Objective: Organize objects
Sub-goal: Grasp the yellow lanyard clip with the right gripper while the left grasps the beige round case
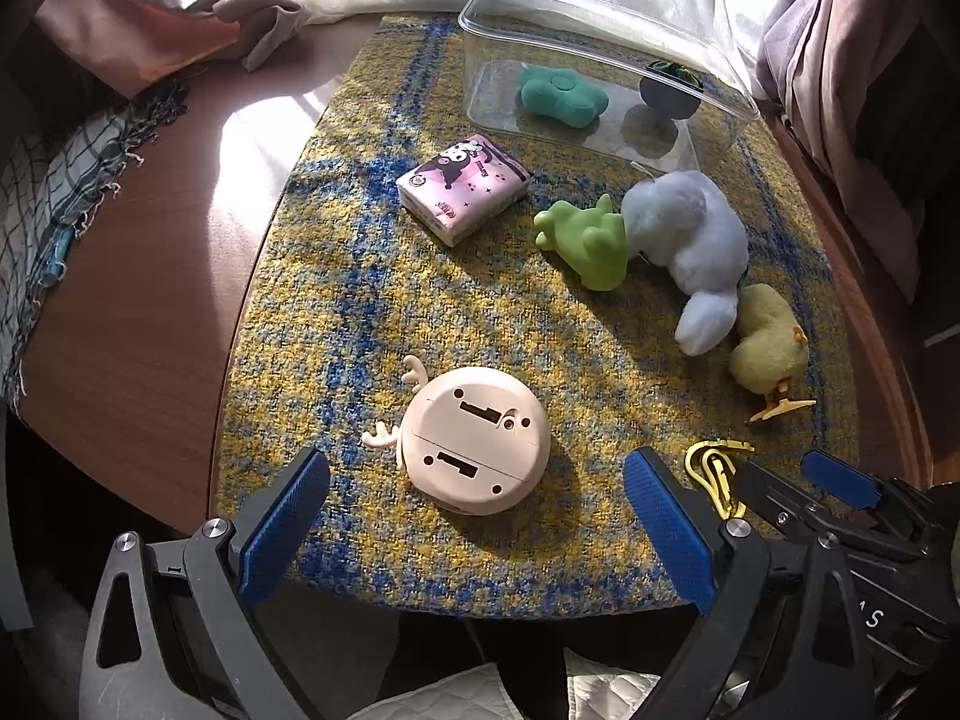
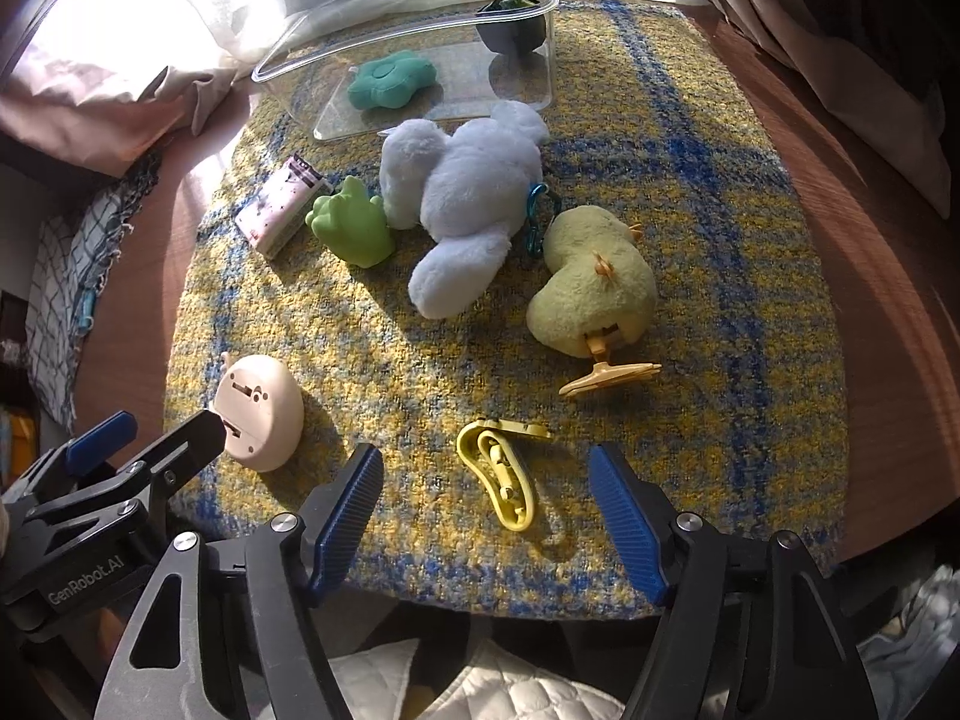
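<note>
Right wrist view shows the right tool point(image 2: 486, 504) spread apart astride the yellow plastic clip point(image 2: 501, 477), a light, stiff, slick piece best pinched across its narrow body.

The left gripper point(image 1: 477, 501) is seen at the bottom of the left wrist view, angled steeply downward. Its two blue-padded fingers point(image 1: 282, 525) are spread wide apart, and nothing is pressed by either pad. Black linkage arms with silver pivot screws are visible behind them at the lower left and lower right of the frame.

The right gripper point(image 2: 486, 501) is seen at the bottom of the right wrist view, tilted downward. Its blue ribbed pads point(image 2: 627, 519) are held apart with nothing clamped. Each gripper also appears at the lower edge of the other's view, beside it.
</note>
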